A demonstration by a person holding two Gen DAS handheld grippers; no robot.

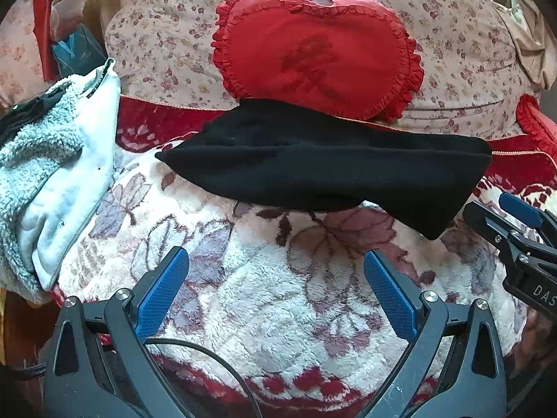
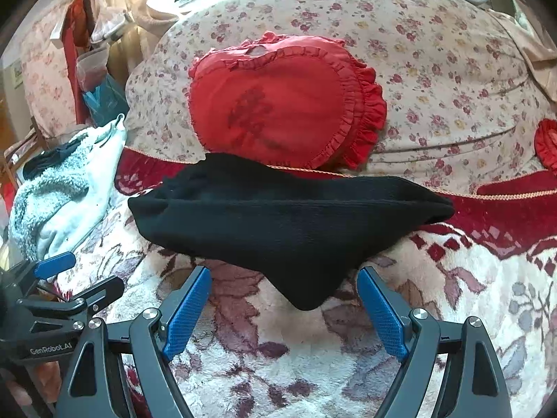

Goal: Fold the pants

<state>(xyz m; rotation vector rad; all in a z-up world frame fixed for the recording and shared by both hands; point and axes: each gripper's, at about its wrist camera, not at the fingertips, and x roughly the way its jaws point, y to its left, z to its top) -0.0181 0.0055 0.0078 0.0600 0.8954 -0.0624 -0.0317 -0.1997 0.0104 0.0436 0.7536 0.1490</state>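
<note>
Pants [image 1: 327,167], black and folded into a compact bundle, lie on the fleecy floral blanket [image 1: 264,296] of the bed, their far edge against a red heart-shaped pillow [image 1: 313,55]. Both claws hover just short of them, empty: the left claw [image 1: 276,292] spread wide over bare blanket, the right claw [image 2: 283,308] spread too, the bundle's near corner between its blue fingertips [image 2: 189,304]. A pale fleece garment [image 1: 52,160] is heaped off to the left.

We see the heart cushion's [image 2: 278,104] lower edge hidden behind the black pants [image 2: 289,216]. At lower left the left gripper [image 2: 55,275] is cut off by the frame edge. The cushion's dark motif blurs.
</note>
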